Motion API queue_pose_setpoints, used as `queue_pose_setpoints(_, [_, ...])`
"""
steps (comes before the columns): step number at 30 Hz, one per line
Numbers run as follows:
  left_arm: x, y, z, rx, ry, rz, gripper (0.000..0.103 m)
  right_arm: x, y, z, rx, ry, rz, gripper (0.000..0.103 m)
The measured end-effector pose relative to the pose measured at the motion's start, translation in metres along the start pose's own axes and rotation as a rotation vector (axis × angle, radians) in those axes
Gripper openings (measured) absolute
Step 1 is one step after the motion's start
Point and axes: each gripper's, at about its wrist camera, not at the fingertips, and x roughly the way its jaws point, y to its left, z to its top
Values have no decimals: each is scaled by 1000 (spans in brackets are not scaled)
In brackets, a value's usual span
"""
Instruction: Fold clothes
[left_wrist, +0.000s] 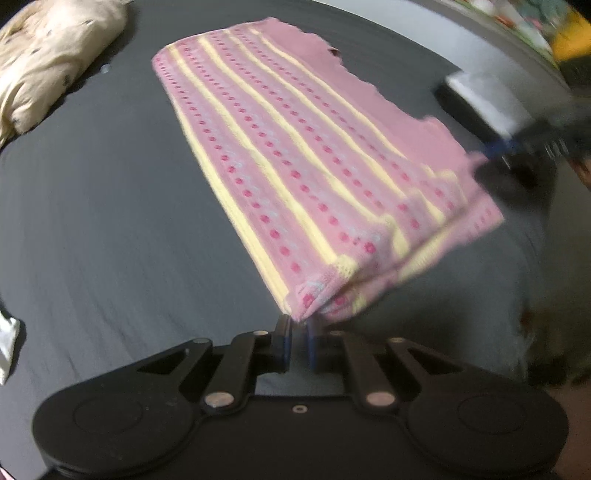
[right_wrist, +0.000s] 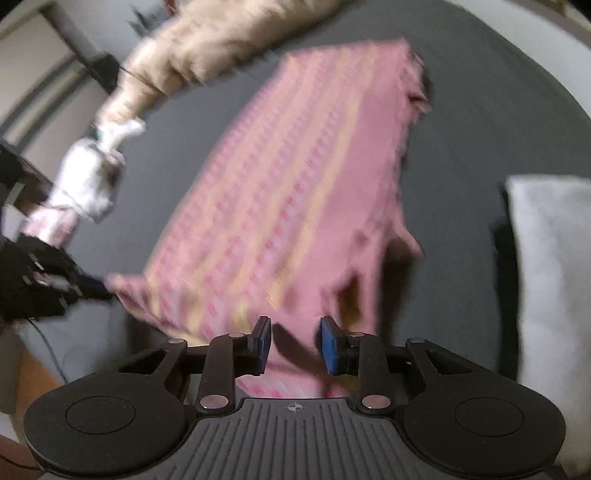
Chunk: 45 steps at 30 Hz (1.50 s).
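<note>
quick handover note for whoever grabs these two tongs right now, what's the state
Left tongs: shut on the near corner of the pink striped cloth, lifting it.
Right tongs: open, cloth edge between the pads, not clamped.
Cloth lies lengthwise on the dark grey surface, apparently already folded once. A beige garment waits at the far side.
Left to do: clamp right, finish the next fold.

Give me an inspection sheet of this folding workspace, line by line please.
Surface: dark grey sheet, lightly wrinkled.
Job's things: pink cloth with yellow stripes and red dots, near edge lifted.
Clutter: crumpled beige garment; white bundle; pale grey pillow.
Grippers: left gripper shut on the cloth's corner; right gripper open over its edge.
Cables: thin dark cable near the left gripper.
Surroundings: blurred, colourful fabric beyond.
</note>
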Motion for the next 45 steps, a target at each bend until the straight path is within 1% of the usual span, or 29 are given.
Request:
queue_pose_setpoints(1, [-1,-3,-2,17,5,-2,9,4,3,2,-19,10,31,29])
queue_pose_setpoints(2, [-1,-5,-5,22,11,-3,9,9,5,4,-51,37,53,13])
queue_pose_setpoints(3, [0,-7,-7,26,16,-4,9,13,8,6,-85,62,59,7])
queue_pose_setpoints(5, [0,-12,-12,55,24,5,9,16,13,2,-173,121,61,7])
queue_pose_setpoints(7, [2,-19,-18,119,31,19,9,16,18,-6,-269,193,54,7])
queue_pose_setpoints(9, [5,-23,-25,154,44,18,9,16,21,-20,-371,278,10,7])
queue_pose_setpoints(11, [8,-27,-32,173,61,16,9,17,20,-31,-409,336,-35,7])
queue_pose_setpoints(12, [9,-28,-34,176,67,16,9,16,19,-34,-401,352,-51,8])
queue_pose_setpoints(13, [9,-27,-36,166,68,14,9,13,17,-34,-370,348,-69,8])
queue_pose_setpoints(16, [2,-20,-35,76,33,-35,9,2,14,-27,-180,254,-113,9])
queue_pose_setpoints(17, [-1,-16,-34,39,21,-52,11,-1,13,-25,-99,224,-117,9])
queue_pose_setpoints(18, [-2,-11,-32,-8,13,-69,19,-2,12,-24,-27,206,-110,10])
queue_pose_setpoints(19, [-4,-6,-30,-56,7,-86,24,-2,9,-23,59,192,-94,24])
queue_pose_setpoints(20, [-5,0,-28,-104,0,-104,31,-1,7,-24,135,173,-80,52])
queue_pose_setpoints(21, [-6,5,-26,-153,-7,-121,31,1,6,-26,211,154,-66,68])
queue_pose_setpoints(22, [-7,11,-25,-198,-17,-128,31,2,4,-28,284,135,-52,80])
queue_pose_setpoints(24, [-6,24,-22,-293,-24,-146,35,-1,-1,-30,367,106,-33,80])
queue_pose_setpoints(26, [-1,38,-21,-398,-17,-174,38,2,-7,-31,439,102,-23,80])
queue_pose_setpoints(28, [9,49,-23,-488,7,-211,38,7,-15,-33,514,114,-17,80])
queue_pose_setpoints(30, [17,54,-25,-537,24,-239,38,11,-21,-35,558,105,8,80])
queue_pose_setpoints(33, [29,52,-27,-562,53,-266,38,11,-23,-35,540,80,26,79])
queue_pose_setpoints(34, [34,50,-27,-562,67,-265,38,13,-22,-35,523,77,26,75])
queue_pose_setpoints(35, [38,47,-27,-562,82,-264,37,14,-21,-34,508,80,20,64])
queue_pose_setpoints(37, [42,43,-25,-557,73,-255,29,18,-19,-33,479,84,8,56])
queue_pose_setpoints(38, [42,41,-25,-555,72,-252,22,18,-19,-35,481,81,4,52])
queue_pose_setpoints(39, [41,41,-25,-555,72,-249,20,17,-20,-36,492,76,0,50])
queue_pose_setpoints(41, [41,39,-24,-553,71,-244,17,14,-23,-39,513,63,-1,32])
queue_pose_setpoints(42, [40,38,-24,-552,71,-241,16,13,-25,-40,523,58,-1,29])
queue_pose_setpoints(45, [39,35,-23,-549,70,-232,15,11,-26,-41,523,67,4,29])
